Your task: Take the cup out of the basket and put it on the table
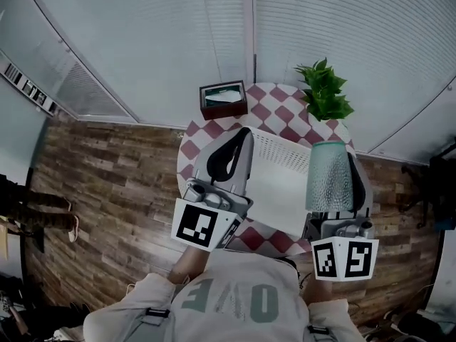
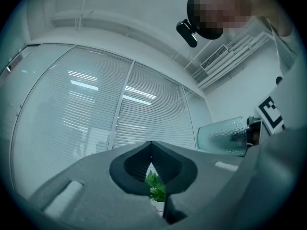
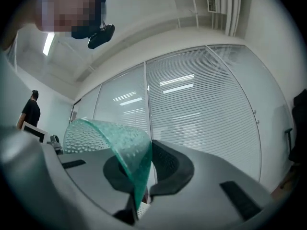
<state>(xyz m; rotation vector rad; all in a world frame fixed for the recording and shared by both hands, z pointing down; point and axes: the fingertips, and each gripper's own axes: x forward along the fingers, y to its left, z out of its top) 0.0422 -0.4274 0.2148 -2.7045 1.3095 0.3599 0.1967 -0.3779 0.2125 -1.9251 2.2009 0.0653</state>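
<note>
A pale green, dimpled glass cup [image 1: 328, 177] hangs upright above the right end of the white mesh basket [image 1: 285, 152], lifted out of it. My right gripper [image 1: 350, 164] is shut on the cup's wall. In the right gripper view the cup [image 3: 112, 143] has its wall pinched between the jaws of that gripper [image 3: 146, 150]. My left gripper [image 1: 242, 132] is raised over the basket's left end, shut and empty. In the left gripper view its tips [image 2: 151, 145] meet, and the cup [image 2: 225, 135] shows at the right.
The basket stands on a small round table [image 1: 274, 112] with a red and white checked cloth. A potted green plant [image 1: 324, 91] is at the table's far right and a brown box [image 1: 223, 98] at its far left. Window blinds lie behind; a person [image 1: 28, 212] stands left.
</note>
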